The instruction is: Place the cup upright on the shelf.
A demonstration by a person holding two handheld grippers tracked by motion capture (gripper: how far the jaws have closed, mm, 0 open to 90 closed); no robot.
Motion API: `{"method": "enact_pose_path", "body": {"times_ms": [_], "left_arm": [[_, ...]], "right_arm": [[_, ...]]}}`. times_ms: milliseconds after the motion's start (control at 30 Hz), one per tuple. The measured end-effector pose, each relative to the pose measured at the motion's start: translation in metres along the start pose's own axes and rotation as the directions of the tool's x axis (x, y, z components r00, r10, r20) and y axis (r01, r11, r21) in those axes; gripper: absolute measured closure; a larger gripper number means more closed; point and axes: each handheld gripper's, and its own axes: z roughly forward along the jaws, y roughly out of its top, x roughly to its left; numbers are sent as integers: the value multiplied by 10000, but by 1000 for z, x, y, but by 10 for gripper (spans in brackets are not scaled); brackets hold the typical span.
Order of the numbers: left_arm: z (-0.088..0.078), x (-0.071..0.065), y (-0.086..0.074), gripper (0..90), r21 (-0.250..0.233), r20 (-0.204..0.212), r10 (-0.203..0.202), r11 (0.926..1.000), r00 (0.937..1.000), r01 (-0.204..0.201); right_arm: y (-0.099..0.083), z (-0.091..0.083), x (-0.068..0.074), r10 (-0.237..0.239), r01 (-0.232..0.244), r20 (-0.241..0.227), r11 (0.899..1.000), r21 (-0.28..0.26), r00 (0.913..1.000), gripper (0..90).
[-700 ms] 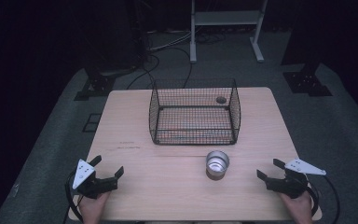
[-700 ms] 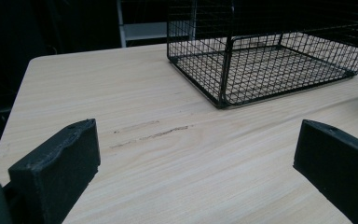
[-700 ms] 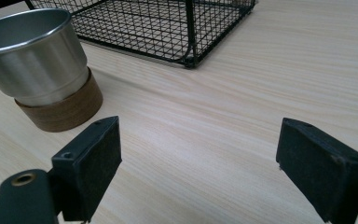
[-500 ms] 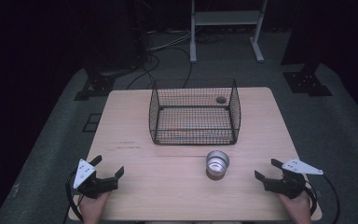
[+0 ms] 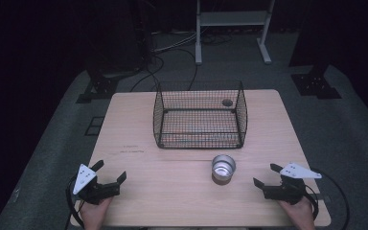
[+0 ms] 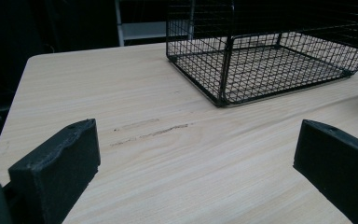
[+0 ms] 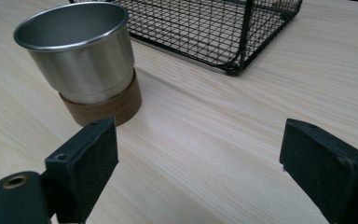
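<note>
A steel cup [image 5: 223, 167] stands upright on a brown round base on the wooden table [image 5: 139, 124], just in front of a black wire basket [image 5: 199, 115]. My right gripper [image 5: 265, 175] is open near the table's front right, a short way right of the cup and apart from it. In the right gripper view the cup [image 7: 79, 51] and its base [image 7: 107, 105] sit beyond the left jaw, with nothing between the jaws of the right gripper [image 7: 198, 158]. My left gripper [image 5: 110, 170] is open at the front left. Bare table lies under the left gripper [image 6: 196, 154].
The basket [image 6: 270, 60] has a small dark round thing [image 5: 227, 102] at its back right corner. A faint scuff mark [image 6: 151, 130] runs across the wood ahead of the left gripper. Beyond the table are dark floor, cables and a white stand [image 5: 232, 28].
My right gripper has crept a little to the left, toward the cup. The left gripper, the cup and the basket have stayed where they were.
</note>
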Motion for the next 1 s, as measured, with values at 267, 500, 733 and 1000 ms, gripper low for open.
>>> {"method": "enact_pose_path", "body": {"times_ms": [267, 500, 733, 1000], "left_arm": [[0, 0, 0, 0, -6, -31, -13, 10000, 10000, 13], [-2, -1, -1, 0, -40, -47, -65, 10000, 10000, 65], [-1, -2, -1, 0, 26, -56, -14, 10000, 10000, 14], [-3, 1, -1, 0, -77, -114, -132, 9999, 9998, 131]], "right_arm": [[5, 6, 13, -438, 443, -356, 9989, 146, 9984, 71], [10, 13, 26, -698, 720, -825, 9971, 237, 9941, 38], [14, 24, 41, -948, 1004, -1155, 9940, 441, 9888, 26], [21, 36, 53, -1202, 1315, -1487, 9889, 687, 9815, 16]]}}
